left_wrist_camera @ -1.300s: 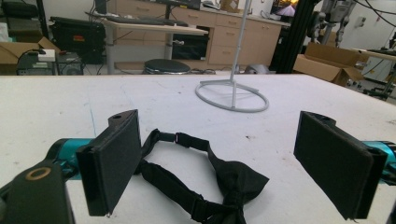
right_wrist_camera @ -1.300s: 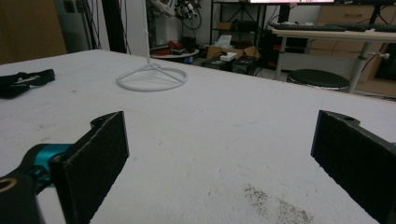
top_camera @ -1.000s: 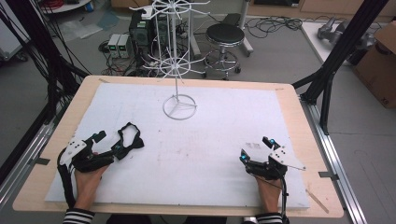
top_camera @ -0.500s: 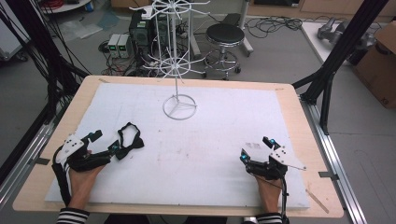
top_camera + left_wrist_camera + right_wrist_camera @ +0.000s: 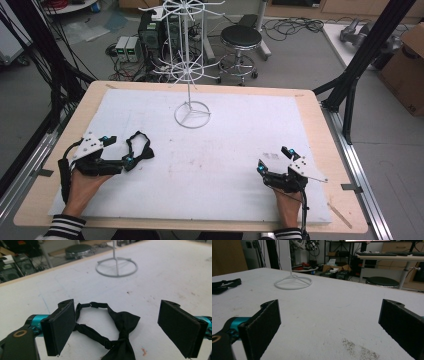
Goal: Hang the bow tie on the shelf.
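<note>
**Left gripper lined up on the bow tie, right gripper parked**

The fingers of the left gripper stand wide apart with nothing clamped between them. They straddle the bow tie, which lies flat on the table in the gap just ahead of them. The strap loops toward one finger and the knot sits near the middle, so this spread judges as a pre-grasp setting: wide enough to close over the fabric from both sides.

In the high view the left gripper rests at the near left of the table, with the bow tie at its tips.

The right gripper lies at the near right, well apart from the bow tie, its fingers also open and empty, likely held clear until needed.

Farther out, the white wire stand is upright at the far middle of the table, a probable hanging point
</note>
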The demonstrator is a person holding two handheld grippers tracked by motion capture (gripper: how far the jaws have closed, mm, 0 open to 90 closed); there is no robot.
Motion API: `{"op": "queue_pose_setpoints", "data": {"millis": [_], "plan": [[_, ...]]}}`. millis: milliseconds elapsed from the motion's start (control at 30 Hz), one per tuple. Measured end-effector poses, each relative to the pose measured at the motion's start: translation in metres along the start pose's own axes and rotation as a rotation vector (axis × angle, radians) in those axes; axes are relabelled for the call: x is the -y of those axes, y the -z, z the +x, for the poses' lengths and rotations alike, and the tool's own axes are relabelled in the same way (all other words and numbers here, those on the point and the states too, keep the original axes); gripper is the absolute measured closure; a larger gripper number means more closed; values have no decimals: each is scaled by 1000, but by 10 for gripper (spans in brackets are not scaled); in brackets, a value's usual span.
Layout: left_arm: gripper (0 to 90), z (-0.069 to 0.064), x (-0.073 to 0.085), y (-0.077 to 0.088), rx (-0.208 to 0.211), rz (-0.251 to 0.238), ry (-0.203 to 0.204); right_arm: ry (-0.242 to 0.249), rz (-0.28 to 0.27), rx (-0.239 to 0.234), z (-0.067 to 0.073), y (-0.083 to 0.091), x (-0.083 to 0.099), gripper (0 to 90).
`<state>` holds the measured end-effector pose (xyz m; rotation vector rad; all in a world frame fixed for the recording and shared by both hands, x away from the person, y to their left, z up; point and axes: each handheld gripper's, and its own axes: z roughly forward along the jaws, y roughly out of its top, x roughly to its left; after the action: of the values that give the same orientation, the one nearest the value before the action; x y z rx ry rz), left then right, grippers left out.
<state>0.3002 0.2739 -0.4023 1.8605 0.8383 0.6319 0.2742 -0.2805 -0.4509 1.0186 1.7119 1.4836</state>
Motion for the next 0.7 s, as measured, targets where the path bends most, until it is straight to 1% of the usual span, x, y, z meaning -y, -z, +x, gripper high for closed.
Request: {"op": "queue_pose_setpoints", "data": {"millis": [33, 67, 167, 200, 233, 267, 300, 333, 367, 467, 500, 600, 667, 700], "plan": [[152, 0, -3, -2, 14, 26, -9, 11, -6, 1, -1, 0, 0, 31], [152, 0, -5, -4, 23, 55, -20, 10, -7, 2, -1, 0, 0, 31], [155, 1, -13, -9, 35, 140, -83, 4, -6, 3, -1, 0, 0, 31], [155, 1, -13, -9, 35, 140, -83, 4, -6, 3, -1, 0, 0, 31], [156, 1, -17, -11, 51, 170, -91, 2, -7, 1, -1, 0, 0, 31], [156, 1, -18, -13, 59, 182, -96, 2, -6, 0, -1, 0, 0, 31], [156, 1, -18, -13, 59, 182, -96, 2, -7, 0, -1, 0, 0, 31], [156, 1, -20, -14, 64, 198, -101, 0, -7, -1, -1, 0, 0, 31], [156, 1, -21, -18, 78, 228, -103, 1, -7, -1, -1, 0, 0, 31], [161, 1, -22, -24, 87, 289, -117, 2, -7, 0, -1, 0, 0, 31], [161, 0, -22, -25, 89, 304, -125, 1, -7, -1, -1, 0, 0, 31], [163, -1, -24, -31, 104, 341, -132, 1, -7, -1, -1, 0, 0, 31], [167, -1, -24, -35, 119, 368, -135, 0, -7, -1, -1, 0, 0, 31], [169, -1, -25, -37, 126, 379, -143, 1, -7, -1, -1, 0, 0, 31]]}}
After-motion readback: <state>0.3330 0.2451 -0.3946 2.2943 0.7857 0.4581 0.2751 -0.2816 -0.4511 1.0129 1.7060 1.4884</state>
